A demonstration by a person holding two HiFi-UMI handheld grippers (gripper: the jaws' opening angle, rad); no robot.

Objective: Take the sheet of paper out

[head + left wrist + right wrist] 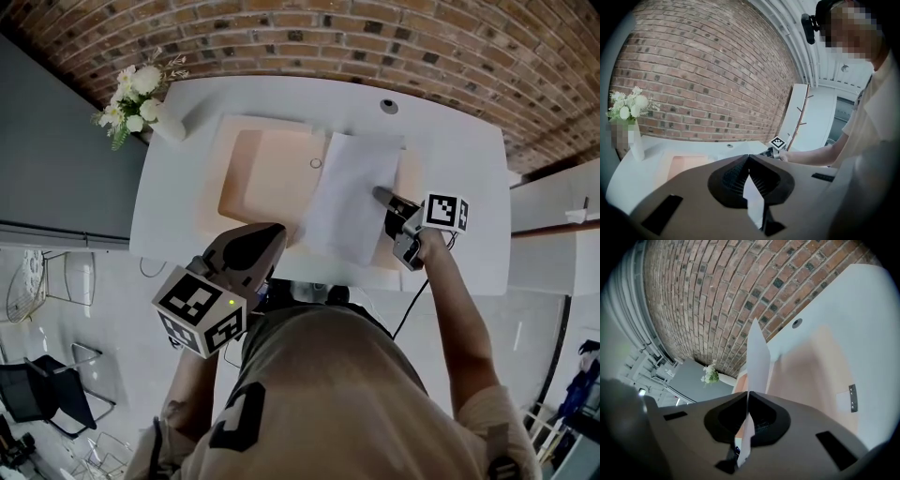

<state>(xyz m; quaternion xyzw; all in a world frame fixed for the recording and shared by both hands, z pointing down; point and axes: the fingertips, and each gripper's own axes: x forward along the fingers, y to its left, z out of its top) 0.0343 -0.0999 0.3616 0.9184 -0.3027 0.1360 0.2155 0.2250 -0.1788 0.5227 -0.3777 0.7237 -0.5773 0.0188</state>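
An open peach folder [267, 173] lies on the white table [459, 169]. A white sheet of paper [352, 192] stands lifted over the folder's right half. My right gripper [380, 195] is shut on the sheet's right edge. In the right gripper view the sheet [757, 357] runs edge-on up out of the closed jaws [749, 392], above the folder [811, 371]. My left gripper [279, 230] hovers near the sheet's lower left corner. Its tips [749, 156] meet, and nothing sticks out past them. A pale sliver shows in the slit behind them.
A white vase of flowers [136, 98] stands at the table's far left corner. A round cable hole [388, 106] sits near the brick wall. A metal clip [852, 398] is fixed inside the folder. A cable hangs off the near table edge.
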